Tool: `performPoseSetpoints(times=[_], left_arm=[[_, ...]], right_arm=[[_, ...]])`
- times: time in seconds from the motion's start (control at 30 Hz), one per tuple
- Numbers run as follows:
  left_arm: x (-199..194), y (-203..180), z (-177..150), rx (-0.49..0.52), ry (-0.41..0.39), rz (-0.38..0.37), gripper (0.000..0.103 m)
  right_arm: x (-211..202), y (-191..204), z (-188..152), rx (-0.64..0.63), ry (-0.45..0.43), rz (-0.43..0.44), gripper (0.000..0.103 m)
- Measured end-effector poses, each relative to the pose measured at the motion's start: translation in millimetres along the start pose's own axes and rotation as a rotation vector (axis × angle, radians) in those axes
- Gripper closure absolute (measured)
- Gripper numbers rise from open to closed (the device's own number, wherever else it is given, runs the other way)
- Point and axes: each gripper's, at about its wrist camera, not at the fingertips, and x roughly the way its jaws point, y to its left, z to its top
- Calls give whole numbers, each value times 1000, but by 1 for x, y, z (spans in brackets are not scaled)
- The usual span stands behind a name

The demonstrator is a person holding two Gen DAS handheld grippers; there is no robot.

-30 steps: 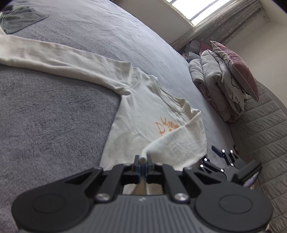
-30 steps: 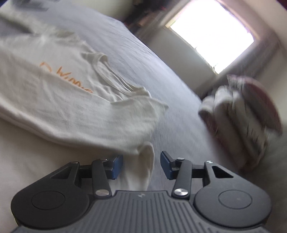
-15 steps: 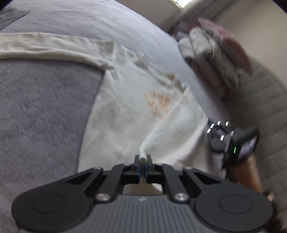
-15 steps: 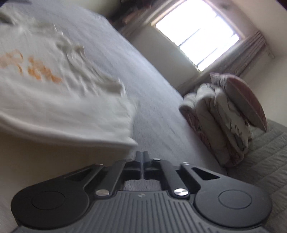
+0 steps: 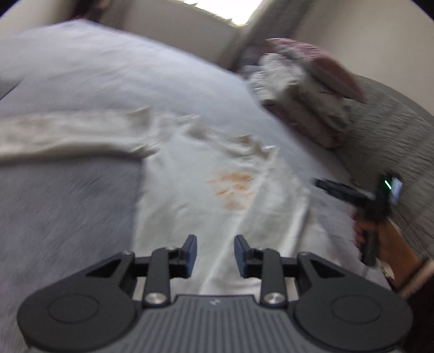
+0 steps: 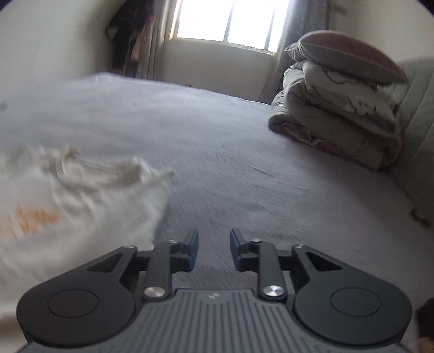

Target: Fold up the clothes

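A cream long-sleeved shirt [image 5: 206, 195] with orange lettering lies on the grey bed, one sleeve [image 5: 67, 133] stretched out to the left and the other side folded over its front. My left gripper [image 5: 214, 254] hovers over the shirt's lower part; its jaws are opening and hold nothing. The right gripper [image 5: 325, 186] shows at the shirt's right edge, held by a hand. In the right wrist view my right gripper [image 6: 213, 248] is over bare blanket to the right of the shirt [image 6: 76, 201], its jaws opening with nothing between them.
A stack of folded quilts with a pink pillow on top [image 6: 341, 108] stands at the bed's far right against a padded headboard [image 6: 417, 130]. A window [image 6: 230, 21] and curtains lie beyond the grey blanket [image 6: 217, 135].
The left gripper has let go of the cream fabric it pinched and now stands open. The right gripper shut, then opened again, swinging right off the shirt and rolling level.
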Motion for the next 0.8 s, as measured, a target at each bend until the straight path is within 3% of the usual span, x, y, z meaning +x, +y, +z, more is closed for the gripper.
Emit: performPoseSetpoints(times=[0.1, 0.2, 0.4, 0.57, 0.67, 0.8], left_arm=[[16, -13, 0, 98, 27, -95, 69], [37, -23, -6, 168, 68, -166, 69], [63, -22, -14, 188, 123, -201, 69], [67, -19, -12, 182, 124, -216, 69], [68, -19, -12, 188, 116, -221, 69], [71, -21, -12, 203, 110, -228, 69]], right_arm=[[19, -2, 17, 146, 7, 109, 68], [40, -3, 29, 248, 24, 162, 67], [83, -6, 27, 395, 83, 186, 66], [107, -9, 13, 543, 93, 246, 67], [109, -7, 10, 558, 72, 267, 96], [108, -5, 9, 513, 33, 221, 98]])
